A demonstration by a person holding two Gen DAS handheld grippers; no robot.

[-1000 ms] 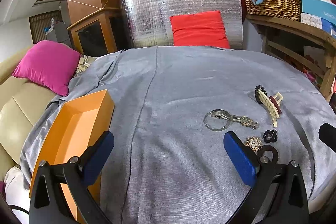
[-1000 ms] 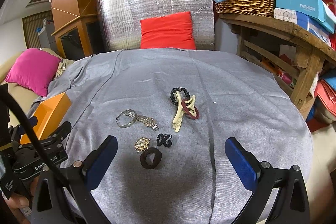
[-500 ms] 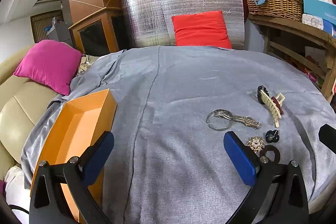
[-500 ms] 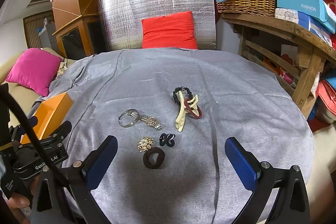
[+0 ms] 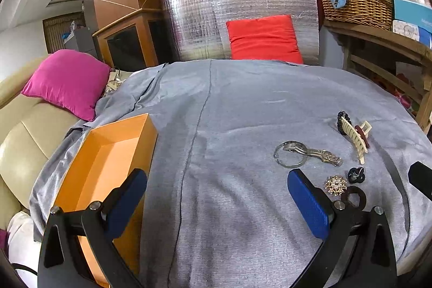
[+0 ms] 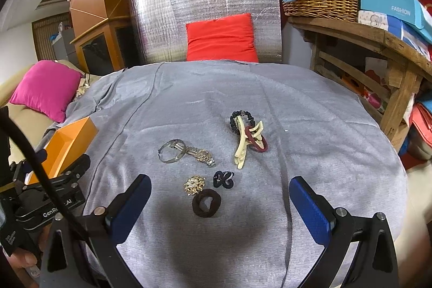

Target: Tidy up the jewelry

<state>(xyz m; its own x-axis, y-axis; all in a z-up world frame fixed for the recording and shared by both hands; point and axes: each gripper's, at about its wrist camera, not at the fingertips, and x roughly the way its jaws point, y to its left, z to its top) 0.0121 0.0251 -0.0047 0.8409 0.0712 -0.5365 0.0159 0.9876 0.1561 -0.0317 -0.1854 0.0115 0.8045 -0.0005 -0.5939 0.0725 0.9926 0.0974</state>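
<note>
Both tongs, right gripper [image 6: 218, 203] and left gripper [image 5: 217, 197], gape wide, holding nothing. Jewelry lies loose on the cloth, orange box [image 5: 108, 150] at nine o'clock. Best to drop squarely over the brown hair tie [image 6: 206, 203], missing the brooch [image 6: 194, 185] beside it.

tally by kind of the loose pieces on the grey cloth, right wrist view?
Hair ties: 4 (black scrunchie, maroon tie, dark knotted tie, dark brown tie)
Hair claw clip: 1 (cream)
Watch: 1
Silver bangle: 1
Gold brooch: 1
Total: 8
</note>
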